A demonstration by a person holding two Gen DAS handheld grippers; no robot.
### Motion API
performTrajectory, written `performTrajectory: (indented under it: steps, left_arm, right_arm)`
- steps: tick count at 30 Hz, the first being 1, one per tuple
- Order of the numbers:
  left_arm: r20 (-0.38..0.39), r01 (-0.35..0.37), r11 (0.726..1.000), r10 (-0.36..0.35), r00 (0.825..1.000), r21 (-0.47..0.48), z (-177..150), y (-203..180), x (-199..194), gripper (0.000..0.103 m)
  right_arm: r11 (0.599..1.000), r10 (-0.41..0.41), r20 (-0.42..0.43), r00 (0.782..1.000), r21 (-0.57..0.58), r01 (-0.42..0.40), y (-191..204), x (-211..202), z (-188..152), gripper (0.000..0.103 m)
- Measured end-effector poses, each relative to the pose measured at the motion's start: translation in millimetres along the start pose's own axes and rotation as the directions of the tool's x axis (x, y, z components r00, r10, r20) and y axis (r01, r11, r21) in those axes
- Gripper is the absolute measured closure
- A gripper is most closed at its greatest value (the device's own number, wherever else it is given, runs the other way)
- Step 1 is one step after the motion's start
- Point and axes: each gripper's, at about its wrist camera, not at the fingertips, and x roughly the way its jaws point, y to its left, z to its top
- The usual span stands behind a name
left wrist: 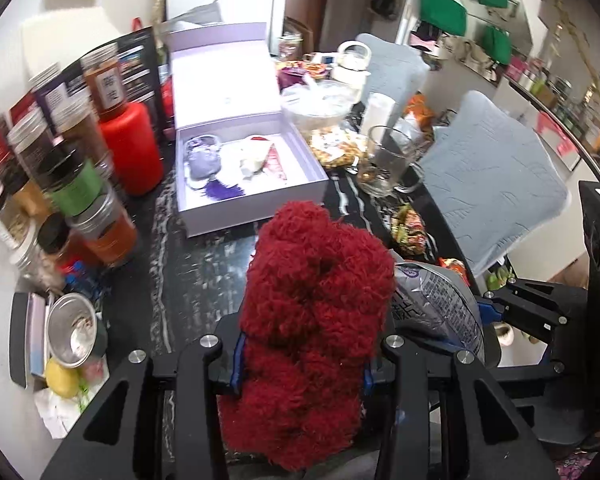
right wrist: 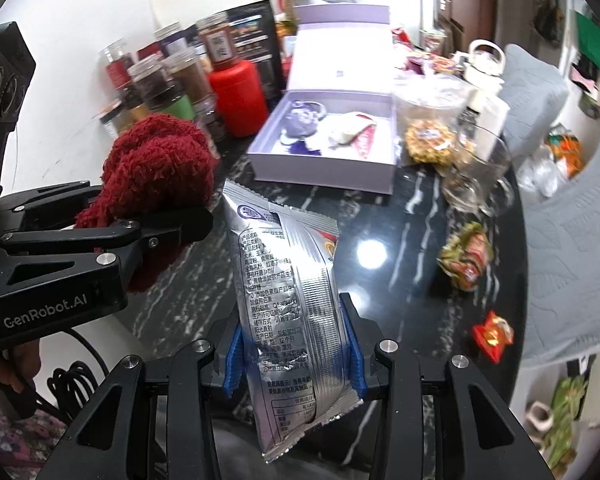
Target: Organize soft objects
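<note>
Left wrist view: the left claw (left wrist: 300, 368) is seen clamped on a dark red fluffy soft object (left wrist: 312, 312), which stands up between the two blue-padded fingers (left wrist: 238, 364) and hides most of the gap between them. Just to its right the silver snack packet (left wrist: 440, 308) is seen, with the right claw's black frame beyond it. Further out on the dark marbled tabletop (left wrist: 204, 272) an open lavender box (left wrist: 252, 176) is placed, its lid raised; a purple pouch (left wrist: 202, 158) and a white and red item (left wrist: 260, 156) are seen lying inside it. To the left of the box a red canister (left wrist: 130, 148) and a cluster of spice jars (left wrist: 76, 184) are stacked against the wall; to the right a glass mug (left wrist: 388, 160) and loose snack wrappers are found. In the right wrist view the right claw (right wrist: 296, 354) is closed on the silver snack packet (right wrist: 288, 304), which is held upright between the blue pads (right wrist: 234, 354) with printed text facing the camera. The red soft object (right wrist: 156, 172) is seen at the left, gripped in the left claw (right wrist: 168, 224), and the lavender box (right wrist: 328, 148) lies ahead, well apart from both claws.
</note>
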Motion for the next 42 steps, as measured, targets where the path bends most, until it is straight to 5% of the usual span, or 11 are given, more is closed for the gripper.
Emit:
performTrajectory:
  steps: [18,42]
  left_arm:
    - [-0.034,-0.014,0.997,0.012,0.999,-0.07,13.4,50.5,14.0,0.063]
    - [0.004,0.017,0.999,-0.016,1.0,-0.03,121.8,110.6,53.4,0.063]
  right_arm:
    - [1.0,0.005,-0.035,0.999,-0.002,-0.005,16.6,33.4,38.9,0.062]
    - [0.999,-0.052,0.045,0.998,0.002,0.052,-6.9,69.8,155.1,0.062]
